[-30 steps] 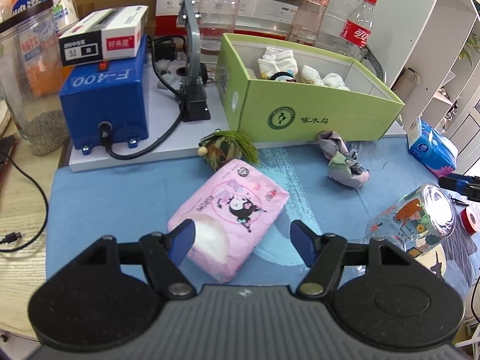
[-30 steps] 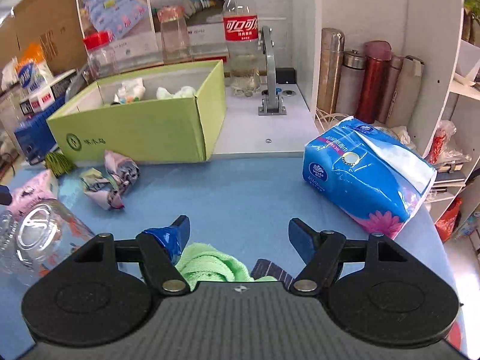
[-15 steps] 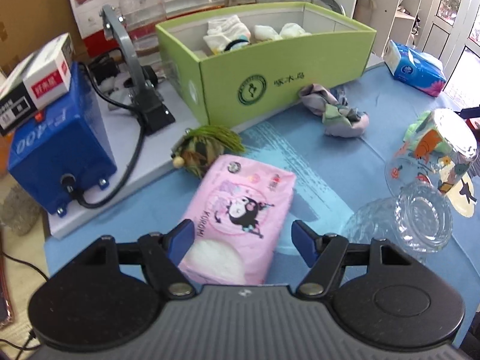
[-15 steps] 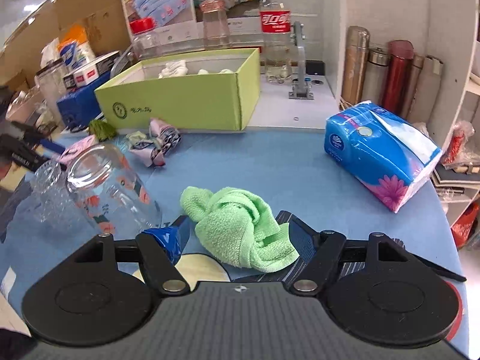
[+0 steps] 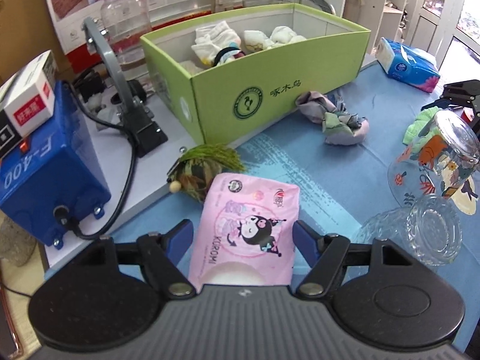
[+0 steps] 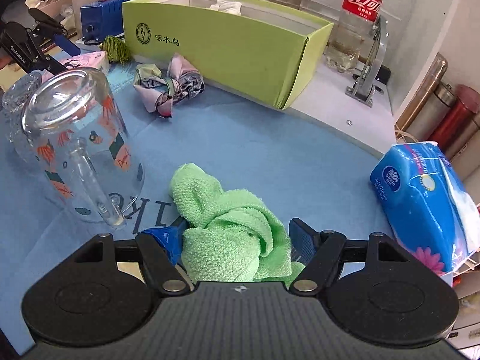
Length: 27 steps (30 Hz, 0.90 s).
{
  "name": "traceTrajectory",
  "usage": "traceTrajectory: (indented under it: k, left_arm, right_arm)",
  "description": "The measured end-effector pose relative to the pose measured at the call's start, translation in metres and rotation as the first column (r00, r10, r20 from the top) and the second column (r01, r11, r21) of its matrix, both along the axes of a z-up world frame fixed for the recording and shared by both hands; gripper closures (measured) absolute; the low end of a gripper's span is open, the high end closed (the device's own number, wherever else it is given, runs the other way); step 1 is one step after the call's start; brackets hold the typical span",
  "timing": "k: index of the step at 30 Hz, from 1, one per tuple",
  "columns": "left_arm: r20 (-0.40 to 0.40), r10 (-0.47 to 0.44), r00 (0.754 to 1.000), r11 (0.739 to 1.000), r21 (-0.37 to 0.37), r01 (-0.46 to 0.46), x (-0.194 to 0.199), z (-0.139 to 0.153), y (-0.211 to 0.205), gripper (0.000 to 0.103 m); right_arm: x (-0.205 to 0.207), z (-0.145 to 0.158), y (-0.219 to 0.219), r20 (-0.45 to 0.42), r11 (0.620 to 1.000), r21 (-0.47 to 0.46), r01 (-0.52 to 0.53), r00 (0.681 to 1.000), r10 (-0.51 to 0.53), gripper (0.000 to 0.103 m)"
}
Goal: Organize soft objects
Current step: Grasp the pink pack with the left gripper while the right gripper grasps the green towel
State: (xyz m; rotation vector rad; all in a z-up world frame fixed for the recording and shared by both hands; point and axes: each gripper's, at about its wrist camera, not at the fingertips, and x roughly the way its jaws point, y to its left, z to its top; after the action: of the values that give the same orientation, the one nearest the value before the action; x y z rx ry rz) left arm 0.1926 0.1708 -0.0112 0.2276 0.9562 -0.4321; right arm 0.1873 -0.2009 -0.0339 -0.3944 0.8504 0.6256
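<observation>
My left gripper (image 5: 241, 237) is open, its fingers either side of a pink tissue pack (image 5: 249, 225) lying on the blue mat. My right gripper (image 6: 237, 238) is open around a bunched green towel (image 6: 228, 225) on the mat. A green box (image 5: 270, 90) behind holds white socks (image 5: 219, 39); it also shows in the right wrist view (image 6: 228, 45). A grey knotted cloth (image 5: 336, 120) lies in front of the box, also seen in the right wrist view (image 6: 168, 87). A green tasselled pouch (image 5: 204, 171) lies by the pack.
A printed glass mug (image 6: 78, 150) lies on its side left of the towel, beside a clear glass bowl (image 5: 420, 234). A blue tissue pack (image 6: 426, 204) sits right. A blue machine (image 5: 45, 174) with a cable stands left. Bottles stand behind the box.
My left gripper has moved forward so the pink pack lies between its fingers. My right gripper has moved onto the green towel, which now lies between its fingers.
</observation>
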Motion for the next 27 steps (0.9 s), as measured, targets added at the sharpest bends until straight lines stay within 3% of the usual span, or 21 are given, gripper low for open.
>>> traceTrajectory:
  k: [5,9,14,24,27]
  left_arm:
    - [-0.014,-0.034,0.999,0.999,0.0,0.034,0.01,-0.009,-0.002,0.025]
    - [-0.07,-0.045,0.997,0.997,-0.062,0.041,0.012,-0.016,-0.001,0.025]
    - [-0.06,-0.067,0.996,0.998,0.0,0.068,0.004,-0.026,-0.013,0.024]
    - [-0.051,0.013,0.999,1.0,-0.009,-0.013,0.001,-0.027,-0.01,0.024]
    - [-0.056,0.06,0.997,0.997,-0.042,-0.062,-0.004,-0.025,-0.007,0.039]
  right_arm:
    - [0.0,-0.009,-0.015,-0.04,0.987,0.13,0.094,0.995,-0.089,0.042]
    - [-0.009,-0.011,-0.015,-0.004,0.985,0.134,0.107,0.994,-0.108,0.041]
    - [-0.006,-0.012,-0.016,-0.006,0.985,0.137,0.106,0.994,-0.106,0.039]
    - [-0.014,-0.017,-0.017,0.038,0.977,0.163,0.138,0.989,-0.146,0.037]
    - [-0.017,-0.016,-0.015,0.037,0.969,0.171,0.175,0.982,-0.184,0.043]
